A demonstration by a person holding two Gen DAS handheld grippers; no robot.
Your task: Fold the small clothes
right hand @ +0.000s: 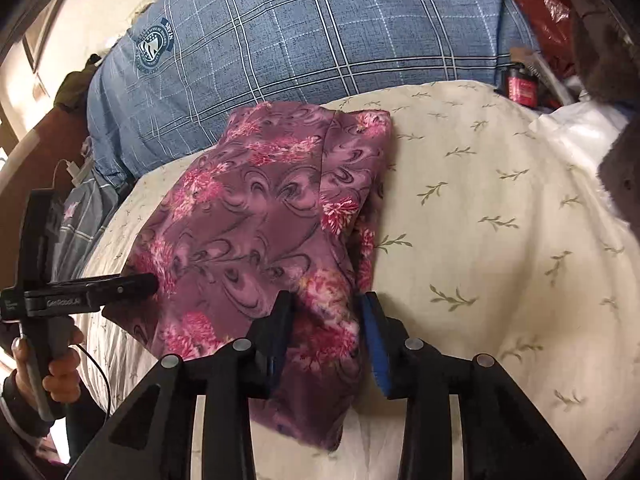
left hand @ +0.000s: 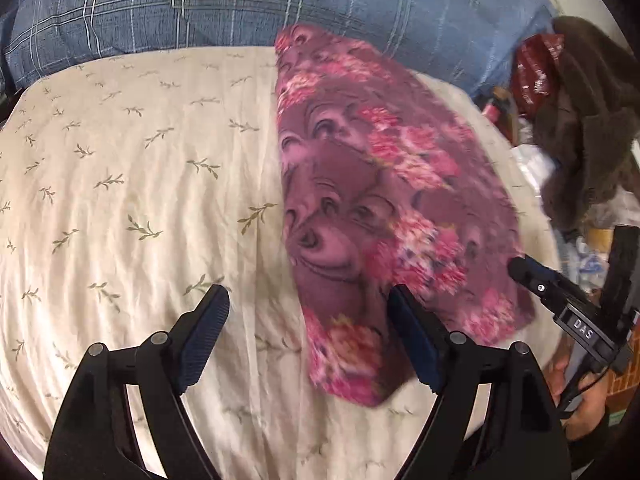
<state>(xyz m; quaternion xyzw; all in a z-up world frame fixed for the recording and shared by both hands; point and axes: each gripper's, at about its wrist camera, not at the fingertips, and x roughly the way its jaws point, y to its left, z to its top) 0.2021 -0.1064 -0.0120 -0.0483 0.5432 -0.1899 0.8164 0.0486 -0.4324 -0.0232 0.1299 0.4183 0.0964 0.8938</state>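
A purple garment with pink flowers (left hand: 360,184) lies folded lengthwise on a cream sheet with leaf print (left hand: 140,184); it also shows in the right wrist view (right hand: 256,220). My left gripper (left hand: 308,300) is open just above the sheet, its right finger at the garment's near left edge. In the right wrist view the left gripper (right hand: 148,284) touches the garment's left edge. My right gripper (right hand: 326,308) has its jaws partly open, with the garment's near end between the blue pads (right hand: 376,344). In the left wrist view the right gripper (left hand: 520,270) sits at the garment's right edge.
A blue plaid pillow (right hand: 320,32) lies behind the garment. A brown fuzzy item (left hand: 592,120), a red bag (left hand: 536,68) and clutter sit at the right. A white bag (right hand: 580,128) lies at the bed's right edge. The cream sheet (right hand: 500,240) spreads right of the garment.
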